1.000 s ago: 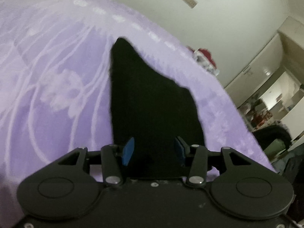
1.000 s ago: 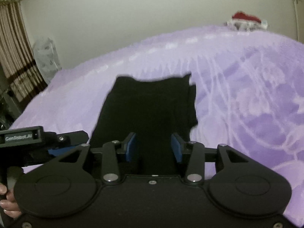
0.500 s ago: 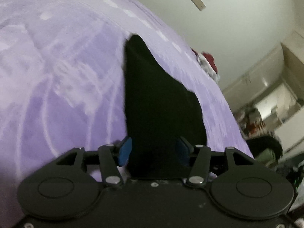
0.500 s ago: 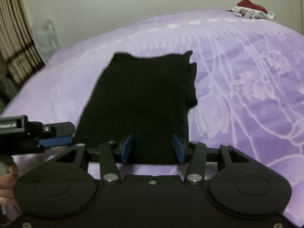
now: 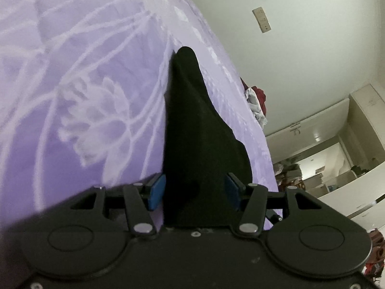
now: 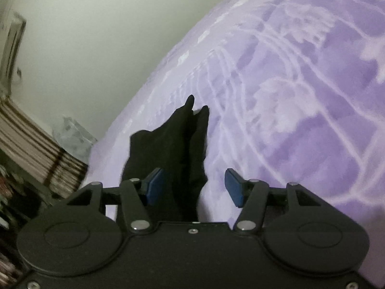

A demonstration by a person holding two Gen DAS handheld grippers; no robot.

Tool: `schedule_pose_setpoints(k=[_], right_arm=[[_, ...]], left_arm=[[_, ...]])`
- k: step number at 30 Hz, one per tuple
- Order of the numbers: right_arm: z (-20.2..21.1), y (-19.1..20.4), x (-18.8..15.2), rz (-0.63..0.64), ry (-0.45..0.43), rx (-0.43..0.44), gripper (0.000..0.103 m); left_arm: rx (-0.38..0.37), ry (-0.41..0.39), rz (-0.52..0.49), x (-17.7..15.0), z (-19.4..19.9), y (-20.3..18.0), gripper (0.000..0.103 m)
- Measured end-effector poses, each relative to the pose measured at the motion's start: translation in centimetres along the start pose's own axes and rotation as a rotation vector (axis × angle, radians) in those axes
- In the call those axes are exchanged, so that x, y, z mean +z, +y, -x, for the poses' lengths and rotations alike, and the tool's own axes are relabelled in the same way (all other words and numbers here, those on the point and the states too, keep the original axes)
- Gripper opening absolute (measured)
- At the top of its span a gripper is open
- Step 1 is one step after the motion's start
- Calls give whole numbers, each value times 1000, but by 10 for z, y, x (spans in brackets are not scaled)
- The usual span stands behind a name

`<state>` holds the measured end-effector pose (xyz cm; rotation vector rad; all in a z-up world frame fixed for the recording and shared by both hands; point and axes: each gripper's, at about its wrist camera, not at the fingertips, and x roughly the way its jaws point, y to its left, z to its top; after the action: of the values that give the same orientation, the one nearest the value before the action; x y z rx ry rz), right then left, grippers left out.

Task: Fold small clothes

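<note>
Your left gripper point(image 5: 195, 191) stands with its jaws apart, and the black garment point(image 5: 192, 130) lies between the blue pads point(image 5: 156, 191) without being pressed – the gaps on both sides are visible. The garment runs from the lower middle of the left wrist view up to a narrow tip above the centre, flat on the purple bedspread point(image 5: 72, 96) with pale flower lines.

Your right gripper point(image 6: 193, 186) is also parted, and its jaws have just been opening. Here the garment point(image 6: 178, 144) sits near the left pad point(image 6: 154, 187); whether it touches that pad you cannot tell, while the right pad stands over bare bedspread point(image 6: 300, 108).

Around the work: in the left wrist view a small heap of red and white clothes point(image 5: 257, 103) rests at the far edge of the bed, right of centre, well apart from the garment. A wall plate point(image 5: 261, 19) is at the upper right, and cupboards point(image 5: 336, 125) fill the right edge. In the right wrist view a striped curtain point(image 6: 31, 134) hangs at the left – beside it a clear plastic bag point(image 6: 72, 134). Nothing lies on the garment itself.
</note>
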<state>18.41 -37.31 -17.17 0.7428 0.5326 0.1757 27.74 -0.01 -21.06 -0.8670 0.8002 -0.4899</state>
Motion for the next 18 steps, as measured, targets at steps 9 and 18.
schedule_pose_setpoints(k=[9,18], right_arm=[[-59,-5,23,-21,119,97,54],[-108,1,41,-52,191,161,55]], left_arm=[[-48,-6,74,22,-22,13,56],[-41,11,107,42,-59,13,56]])
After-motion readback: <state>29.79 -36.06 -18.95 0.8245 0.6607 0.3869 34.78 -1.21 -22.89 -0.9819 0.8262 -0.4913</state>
